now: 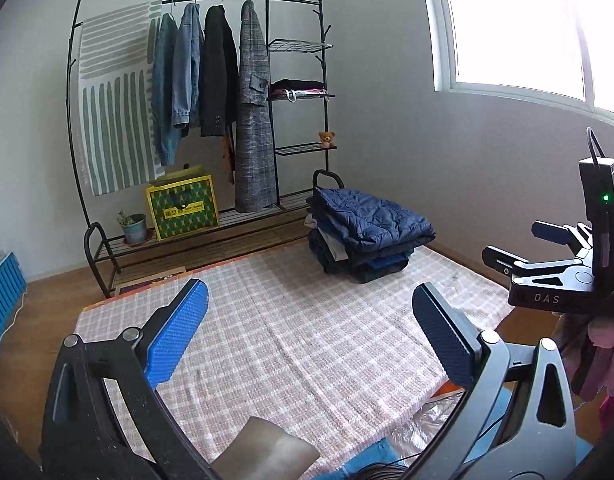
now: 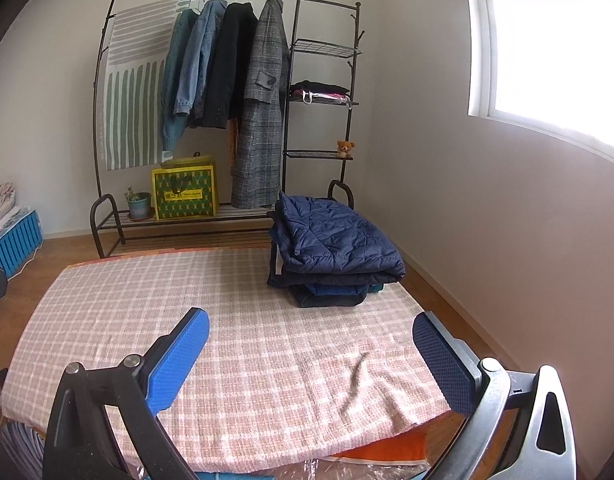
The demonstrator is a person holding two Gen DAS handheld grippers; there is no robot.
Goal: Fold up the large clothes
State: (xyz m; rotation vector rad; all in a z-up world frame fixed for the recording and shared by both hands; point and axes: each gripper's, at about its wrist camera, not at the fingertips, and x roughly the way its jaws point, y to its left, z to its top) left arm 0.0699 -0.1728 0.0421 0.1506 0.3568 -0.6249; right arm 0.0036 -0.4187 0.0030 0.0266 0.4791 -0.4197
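Observation:
A stack of folded clothes [image 1: 367, 236] [image 2: 335, 252], topped by a navy quilted jacket, rests on the far right part of a pink checked blanket [image 1: 291, 344] [image 2: 243, 352] spread on the floor. My left gripper [image 1: 309, 328] hovers open over the blanket's near edge with nothing between its blue pads. My right gripper [image 2: 311, 356] is also wide open and empty above the near edge. In the left wrist view the right gripper [image 1: 555, 264] shows from the side at the right edge. A blue garment [image 1: 371, 460] peeks in at the bottom.
A black clothes rack [image 1: 195, 120] [image 2: 227, 100] against the back wall holds hanging coats, a yellow bag [image 1: 183, 206], a potted plant [image 1: 133, 228] and a teddy bear [image 1: 326, 139]. A blue crate [image 2: 15, 240] stands left. A window [image 2: 555, 40] lights the right wall. Wooden floor surrounds the blanket.

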